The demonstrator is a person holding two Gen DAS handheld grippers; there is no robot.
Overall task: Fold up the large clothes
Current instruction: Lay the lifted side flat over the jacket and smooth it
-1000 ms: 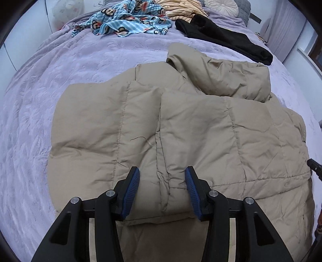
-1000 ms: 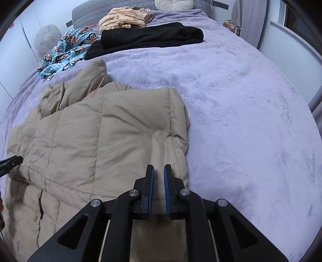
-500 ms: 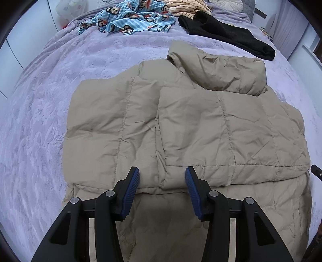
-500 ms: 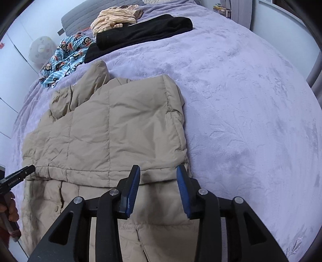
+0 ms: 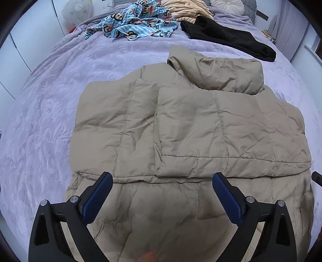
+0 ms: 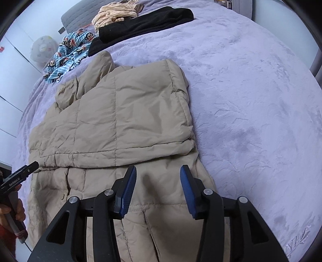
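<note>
Both grippers hang over the tan puffer jacket point(image 5: 181, 129) spread on the purple bed point(image 6: 251, 90). Left gripper point(image 5: 161, 193) spreading wide, right gripper point(image 6: 157, 187) opening partway, nothing pinched. Puffy, light, slippery stuff, I'd guess; grab the near hem corners.

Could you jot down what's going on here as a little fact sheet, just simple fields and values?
place: bed with a lilac cover
main garment: tan padded jacket, lying flat, upper part folded down over the lower part
left gripper: above the jacket's lower part, jaws opening, nothing between them
right gripper: above the jacket's right edge, jaws opening, nothing gripped
other clothes at the far end: black garment, blue monkey-print cloth, striped peach garment
</note>
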